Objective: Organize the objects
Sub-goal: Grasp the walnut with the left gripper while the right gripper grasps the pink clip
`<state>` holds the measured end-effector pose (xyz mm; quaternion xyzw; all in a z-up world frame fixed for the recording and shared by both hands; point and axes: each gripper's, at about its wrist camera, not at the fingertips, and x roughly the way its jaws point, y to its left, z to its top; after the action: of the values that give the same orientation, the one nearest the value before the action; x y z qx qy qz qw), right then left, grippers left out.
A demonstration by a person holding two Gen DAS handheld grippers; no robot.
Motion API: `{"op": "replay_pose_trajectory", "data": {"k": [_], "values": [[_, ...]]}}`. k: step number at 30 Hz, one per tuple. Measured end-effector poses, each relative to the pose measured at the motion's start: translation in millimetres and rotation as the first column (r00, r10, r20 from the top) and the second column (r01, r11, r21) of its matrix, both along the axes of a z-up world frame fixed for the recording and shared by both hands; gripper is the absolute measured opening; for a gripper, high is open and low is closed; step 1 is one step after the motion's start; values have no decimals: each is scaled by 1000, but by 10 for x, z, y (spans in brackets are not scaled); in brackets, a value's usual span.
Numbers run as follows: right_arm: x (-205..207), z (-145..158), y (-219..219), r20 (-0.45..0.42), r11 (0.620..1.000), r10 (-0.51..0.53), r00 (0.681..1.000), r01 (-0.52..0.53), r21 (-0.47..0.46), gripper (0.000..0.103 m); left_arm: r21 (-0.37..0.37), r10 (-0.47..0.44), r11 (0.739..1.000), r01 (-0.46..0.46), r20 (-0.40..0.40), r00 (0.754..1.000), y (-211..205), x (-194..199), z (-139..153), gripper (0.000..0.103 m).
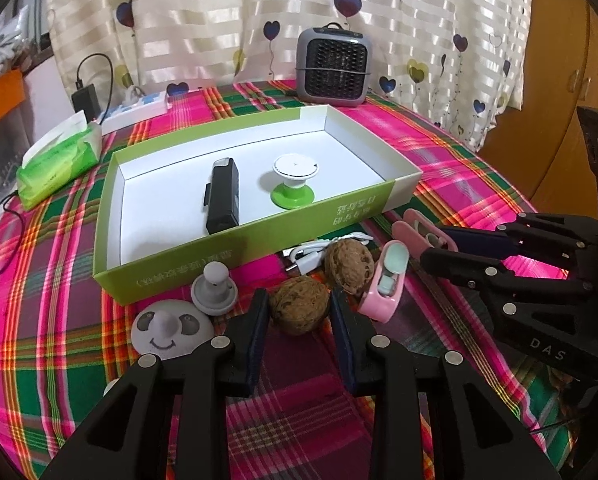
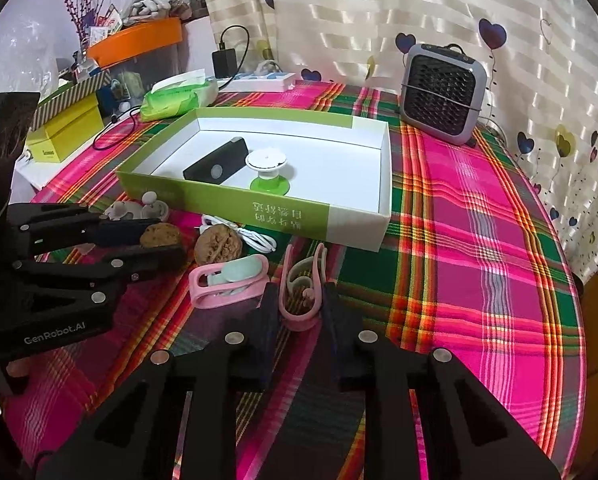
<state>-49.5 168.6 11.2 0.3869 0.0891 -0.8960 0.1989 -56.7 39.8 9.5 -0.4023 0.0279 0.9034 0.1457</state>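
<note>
A green-and-white box (image 1: 259, 236) (image 2: 351, 216) on the plaid tablecloth holds a black device (image 1: 223, 196) (image 2: 215, 166) and a green-and-white knob (image 1: 295, 182) (image 2: 267, 170). My left gripper (image 1: 299, 304) (image 2: 167, 240) is shut on a walnut (image 1: 299, 310) (image 2: 161, 234) in front of the box. A second walnut (image 1: 349, 266) (image 2: 218, 249) lies beside it. My right gripper (image 2: 301, 300) (image 1: 431, 244) is closed around a pink clip (image 2: 301, 296) (image 1: 423, 232). A pink-and-mint tape dispenser (image 1: 383, 284) (image 2: 229, 280) lies between the grippers.
Two grey suction toys (image 1: 171, 328) (image 1: 215, 290) lie left of the walnut. A white cable (image 1: 319, 252) (image 2: 255, 238) lies by the box. A grey heater (image 1: 333, 66) (image 2: 443, 92), a tissue pack (image 1: 59, 160) (image 2: 179, 96) and a power strip (image 1: 139, 110) stand behind the box.
</note>
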Motion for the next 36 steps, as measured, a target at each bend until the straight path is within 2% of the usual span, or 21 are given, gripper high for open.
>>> {"op": "replay_pose_trajectory", "data": {"k": [22,36], "values": [[287,210,-104,-91,996,67,994,-72,-54,22,69,32,997,-27,-69,997,-72,241,198,29],[297,287,-206,-107,993,96,990,-102,-57,22,78,41,996,-35,-88,995,-111,267,276,29]]}}
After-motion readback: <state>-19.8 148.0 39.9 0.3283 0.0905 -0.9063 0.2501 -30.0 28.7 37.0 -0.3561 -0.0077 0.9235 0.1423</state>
